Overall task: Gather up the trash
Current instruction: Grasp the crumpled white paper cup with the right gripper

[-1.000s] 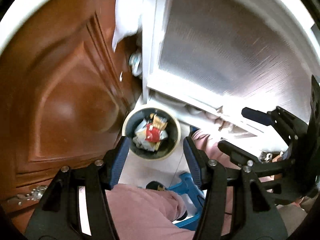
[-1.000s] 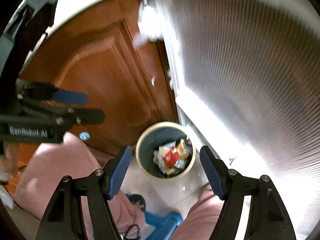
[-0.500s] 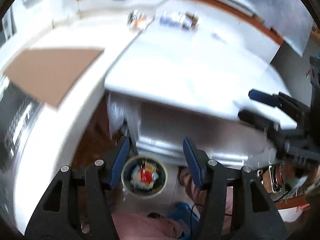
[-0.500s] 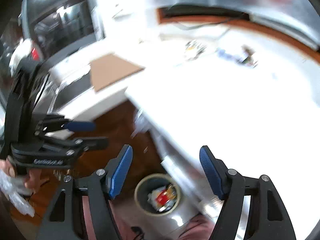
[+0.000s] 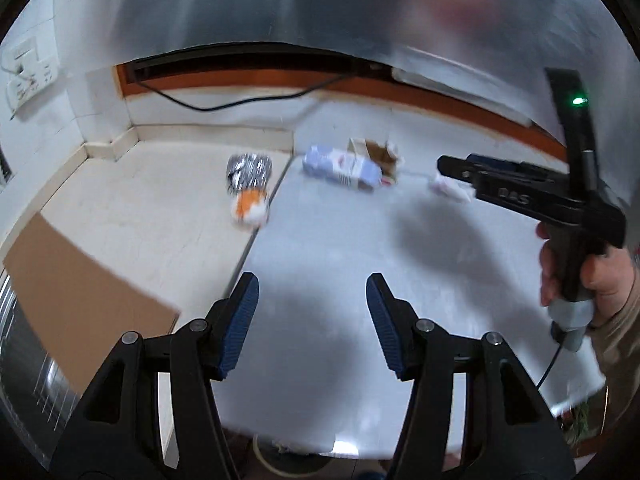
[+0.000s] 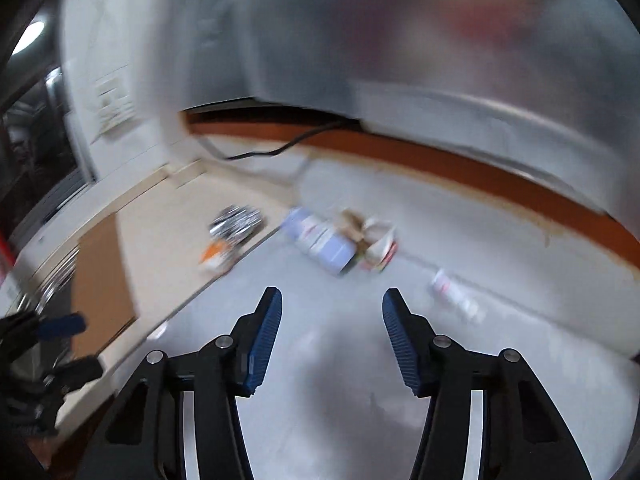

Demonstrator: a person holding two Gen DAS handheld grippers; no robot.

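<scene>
Both grippers are held above a pale grey tabletop (image 5: 320,240), and nothing is gripped by either. The left gripper (image 5: 312,320) is seen with its blue-padded jaws parted and only bare table between them. The right gripper (image 6: 330,332) is likewise empty; its jaws have just been closing, yet a clear gap is left between the pads. In the left wrist view the right gripper is also seen at the right edge, carried by a hand (image 5: 592,276). The trash is spread along the far part of the surface: a crumpled silver wrapper (image 5: 249,170) with an orange-and-white piece (image 5: 251,208) just beside it lies on the cream counter (image 5: 140,208) near the seam with the table, a pale blue carton (image 5: 340,168) lies on its side beside a torn cardboard box (image 5: 378,152), and a small white wrapper (image 6: 454,294) lies further right. A brown cardboard sheet (image 5: 80,300) rests on the counter at the left. All the trash lies well apart from both grippers.
</scene>
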